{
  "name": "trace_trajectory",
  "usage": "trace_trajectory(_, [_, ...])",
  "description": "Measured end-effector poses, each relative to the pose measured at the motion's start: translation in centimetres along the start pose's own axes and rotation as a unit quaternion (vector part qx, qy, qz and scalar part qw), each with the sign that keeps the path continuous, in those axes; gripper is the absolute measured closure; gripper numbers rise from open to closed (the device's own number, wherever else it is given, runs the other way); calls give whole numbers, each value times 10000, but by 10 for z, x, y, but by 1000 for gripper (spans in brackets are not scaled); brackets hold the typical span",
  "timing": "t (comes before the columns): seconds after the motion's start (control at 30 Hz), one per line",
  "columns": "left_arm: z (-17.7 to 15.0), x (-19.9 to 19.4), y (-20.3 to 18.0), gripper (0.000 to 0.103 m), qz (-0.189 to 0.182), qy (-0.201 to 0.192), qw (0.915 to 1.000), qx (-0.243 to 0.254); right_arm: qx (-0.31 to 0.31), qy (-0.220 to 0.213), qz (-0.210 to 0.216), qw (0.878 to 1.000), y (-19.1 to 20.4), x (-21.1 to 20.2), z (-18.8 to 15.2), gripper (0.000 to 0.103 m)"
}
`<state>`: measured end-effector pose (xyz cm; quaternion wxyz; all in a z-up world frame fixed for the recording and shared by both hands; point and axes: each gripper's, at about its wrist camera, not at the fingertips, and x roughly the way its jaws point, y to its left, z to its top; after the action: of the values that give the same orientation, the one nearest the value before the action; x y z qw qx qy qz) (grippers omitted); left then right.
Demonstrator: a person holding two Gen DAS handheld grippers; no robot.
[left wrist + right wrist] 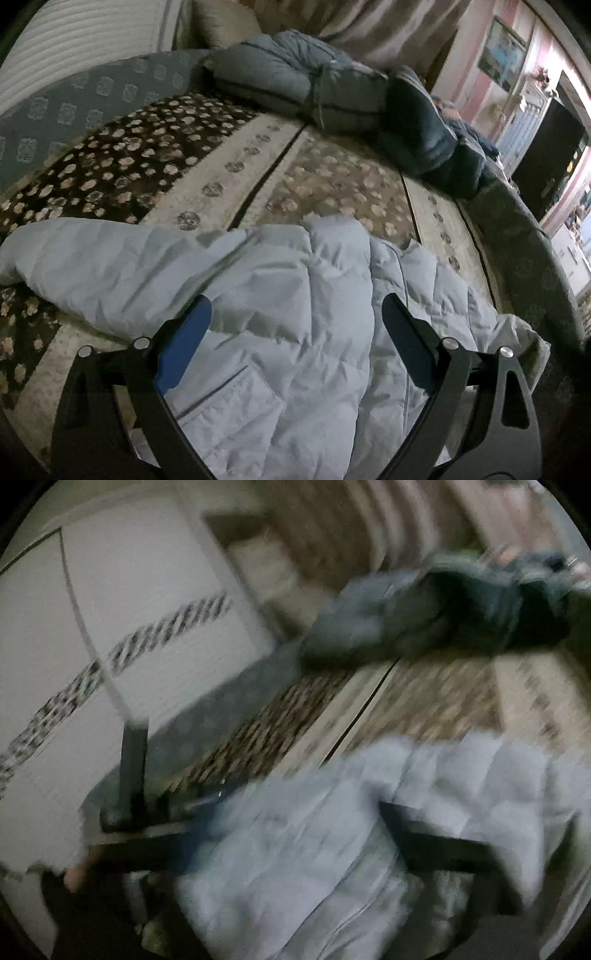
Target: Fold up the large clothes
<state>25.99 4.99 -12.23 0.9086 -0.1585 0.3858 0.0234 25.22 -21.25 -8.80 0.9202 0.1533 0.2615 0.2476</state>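
A large pale blue puffer jacket (280,314) lies spread on a floral-covered bed, one sleeve (85,258) reaching to the left. My left gripper (295,317) is open just above the jacket's middle, its blue-padded fingers (184,343) wide apart and holding nothing. In the right wrist view the picture is smeared by motion. The same jacket (314,867) fills the lower middle, and my right gripper (303,812) hovers over it with its jaws apart, fabric showing between them.
The bed cover (207,166) has brown and beige flower bands. A folded grey-blue padded garment (303,81) and a dark one (424,129) lie at the far side. A white wardrobe (92,635) stands to the left, the bed edge (524,266) at the right.
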Motion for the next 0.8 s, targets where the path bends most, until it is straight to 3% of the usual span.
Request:
trace_trajectory(0.07, [-1, 4, -9, 10, -101, 45, 9999, 80, 92, -297, -948, 9950, -30, -37, 11, 4])
trace_trajectory(0.13, [-1, 4, -25, 10, -198, 28, 9994, 296, 368, -479, -1795, 9819, -67, -75, 15, 4])
trace_trajectory(0.17, [-1, 3, -31, 10, -226, 2, 9991, 361, 745, -525, -2409, 9663, -101, -104, 13, 4])
trace_trajectory(0.3, [-3, -2, -51, 10, -391, -27, 9980, 487, 1902, -298, -3252, 9258, -185, -170, -14, 4])
trace_trajectory(0.37, [-3, -3, -57, 10, -475, -14, 9979, 439, 2364, 101, -3131, 9198, -218, -182, -38, 4])
trace_trajectory(0.53, [-13, -8, -79, 10, -673, 44, 9958, 611, 2966, 1006, -2246, 9228, -246, -149, -87, 6])
trace_trajectory(0.57, [-16, -9, -83, 10, -665, 57, 9953, 702, 3081, 1051, -1955, 9251, -247, -145, -93, 14])
trace_trajectory(0.6, [-20, -9, -89, 10, -691, 94, 9943, 810, 3083, 1071, -1902, 9259, -244, -131, -101, 46])
trace_trajectory(0.63, [-23, -9, -93, 10, -724, 122, 9933, 897, 3014, 1058, -1919, 9280, -244, -128, -97, 68])
trace_trajectory(0.7, [-27, -8, -95, 10, -720, 162, 9924, 984, 2712, 996, -1749, 9412, -230, -123, -86, 87])
trace_trajectory(0.8, [-27, -7, -92, 10, -705, 188, 9924, 990, 2066, 1143, -1278, 9633, -190, -105, -64, 94])
